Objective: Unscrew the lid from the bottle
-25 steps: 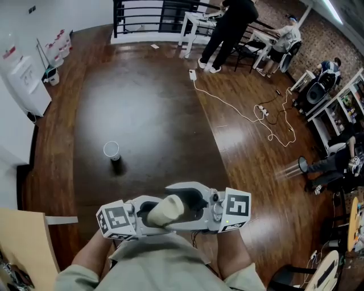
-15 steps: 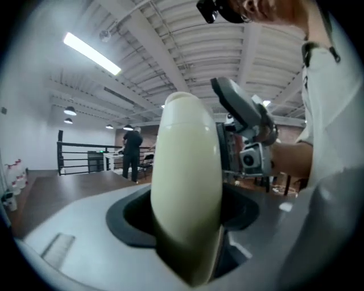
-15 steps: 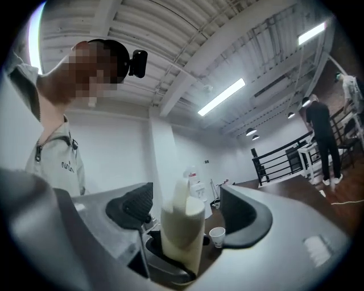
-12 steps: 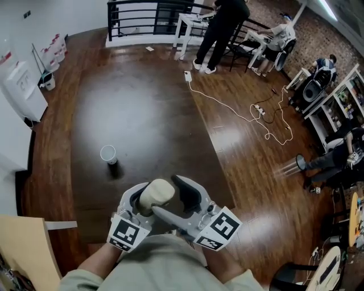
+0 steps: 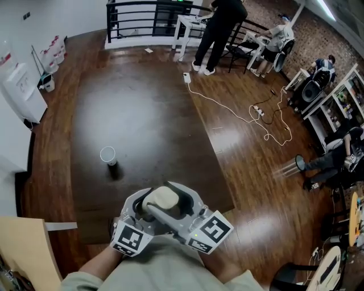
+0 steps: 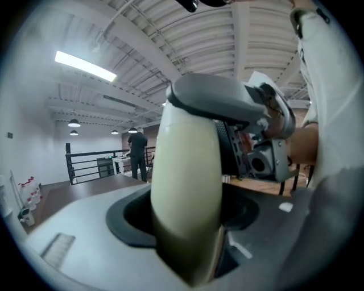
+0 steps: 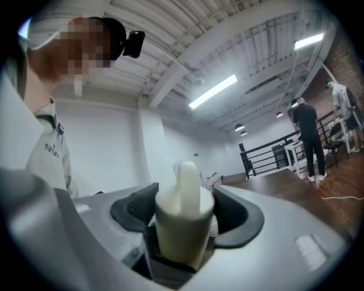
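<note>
A cream bottle (image 5: 161,197) is held up close to my body, above the near edge of the dark table (image 5: 136,113). My left gripper (image 5: 149,209) is shut on the bottle's body (image 6: 185,187), which fills the space between its jaws. My right gripper (image 5: 170,211) comes in from the right. Its jaws are closing, and their dark pads press on the ribbed cream lid (image 7: 185,207) from both sides. In the left gripper view one grey finger of the right gripper (image 6: 219,99) lies over the bottle's top. The bottle's lower end is hidden.
A white paper cup (image 5: 107,153) stands on the table to the far left, on a dark object. Behind the table are a black railing (image 5: 142,14), people at desks (image 5: 219,28) and a white cable on the floor (image 5: 250,113). A water dispenser (image 5: 23,91) stands at left.
Both grippers have turned with the bottle. The right gripper has swung from beside the bottle to across its top and closed in on the lid. The bottle now sits lower and nearer my body.
</note>
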`<state>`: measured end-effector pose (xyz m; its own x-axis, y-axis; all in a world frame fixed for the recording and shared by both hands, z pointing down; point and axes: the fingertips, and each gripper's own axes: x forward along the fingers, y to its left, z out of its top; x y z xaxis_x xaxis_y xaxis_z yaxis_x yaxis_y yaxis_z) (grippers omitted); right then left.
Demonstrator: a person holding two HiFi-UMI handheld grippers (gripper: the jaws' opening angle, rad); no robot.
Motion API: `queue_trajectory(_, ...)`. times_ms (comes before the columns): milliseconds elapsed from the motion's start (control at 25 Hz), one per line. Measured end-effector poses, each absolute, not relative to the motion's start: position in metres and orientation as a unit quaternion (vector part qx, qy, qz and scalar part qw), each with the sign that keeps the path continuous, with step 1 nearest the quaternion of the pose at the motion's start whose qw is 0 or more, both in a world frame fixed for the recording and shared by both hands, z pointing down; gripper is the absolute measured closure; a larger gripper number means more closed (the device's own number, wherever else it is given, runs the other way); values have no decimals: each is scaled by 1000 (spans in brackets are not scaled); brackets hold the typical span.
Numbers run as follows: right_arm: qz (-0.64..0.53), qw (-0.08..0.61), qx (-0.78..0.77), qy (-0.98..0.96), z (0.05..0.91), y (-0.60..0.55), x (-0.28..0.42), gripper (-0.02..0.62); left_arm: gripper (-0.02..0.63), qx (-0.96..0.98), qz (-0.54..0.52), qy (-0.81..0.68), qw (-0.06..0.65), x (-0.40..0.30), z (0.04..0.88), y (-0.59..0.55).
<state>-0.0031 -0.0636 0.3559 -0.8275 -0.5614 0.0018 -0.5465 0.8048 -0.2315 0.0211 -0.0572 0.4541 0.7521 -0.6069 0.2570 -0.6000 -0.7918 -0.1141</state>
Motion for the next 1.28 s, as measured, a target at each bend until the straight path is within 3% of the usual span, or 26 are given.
queue_trajectory(440, -94, 30, -111, 989, 335, -24, -9, 301, 290, -986, -98, 125, -44, 30, 437, -9)
queue_trajectory(680, -114, 37, 58, 991, 314, 16, -11, 301, 290, -981, -66, -89, -158, 35, 416, 44)
queue_trajectory(840, -134, 53, 132, 981, 307, 32, -12, 301, 290, -959, -35, -201, -197, 31, 408, 69)
queue_trajectory(1280, -141, 56, 72, 986, 314, 7, -10, 299, 288, -977, -63, -109, -170, 35, 422, 40)
